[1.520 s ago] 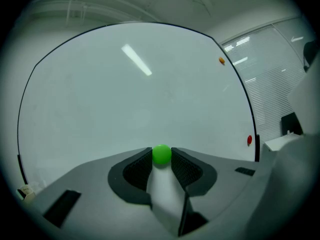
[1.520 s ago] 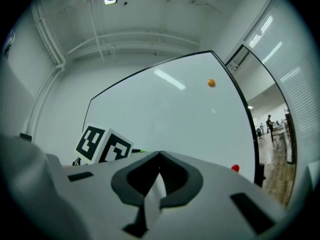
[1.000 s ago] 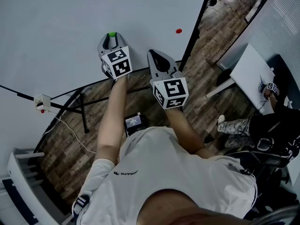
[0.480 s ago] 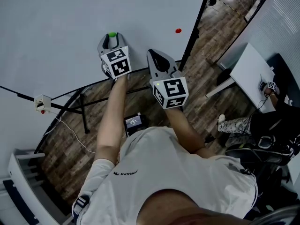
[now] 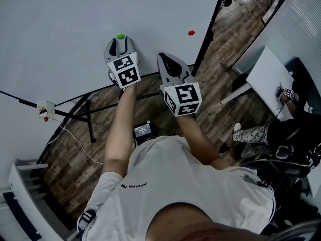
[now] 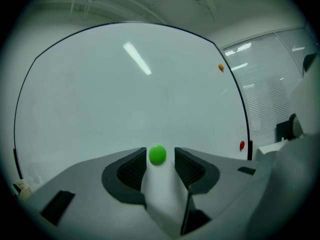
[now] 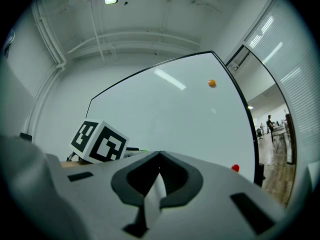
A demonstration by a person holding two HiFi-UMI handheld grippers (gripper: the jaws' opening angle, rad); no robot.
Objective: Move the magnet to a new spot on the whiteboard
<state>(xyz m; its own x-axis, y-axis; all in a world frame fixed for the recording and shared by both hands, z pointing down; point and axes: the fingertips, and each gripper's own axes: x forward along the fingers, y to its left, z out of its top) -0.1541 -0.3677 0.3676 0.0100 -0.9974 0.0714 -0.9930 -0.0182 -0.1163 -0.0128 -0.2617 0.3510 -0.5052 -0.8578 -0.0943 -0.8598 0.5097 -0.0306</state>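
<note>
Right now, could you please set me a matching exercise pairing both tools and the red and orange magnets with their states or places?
1. left tool
2. right tool
3. red magnet
4. orange magnet

a. shut, empty
b. high near the whiteboard's right edge
c. open, green magnet between the jaws
d. low near the whiteboard's right edge

Pairs: 1-c, 2-a, 3-d, 4-b. The left tool's jaws have just been opening.

White board (image 5: 60, 24), green magnet (image 6: 157, 154), red magnet (image 5: 191, 33), orange magnet (image 7: 212, 83), my left gripper (image 5: 120, 43) grey with black ribbed pads (image 6: 132, 170), right gripper (image 7: 160, 154) same, marker cubes (image 5: 125, 70) black-and-white squares, floor (image 5: 70, 149) brown wood grain
</note>
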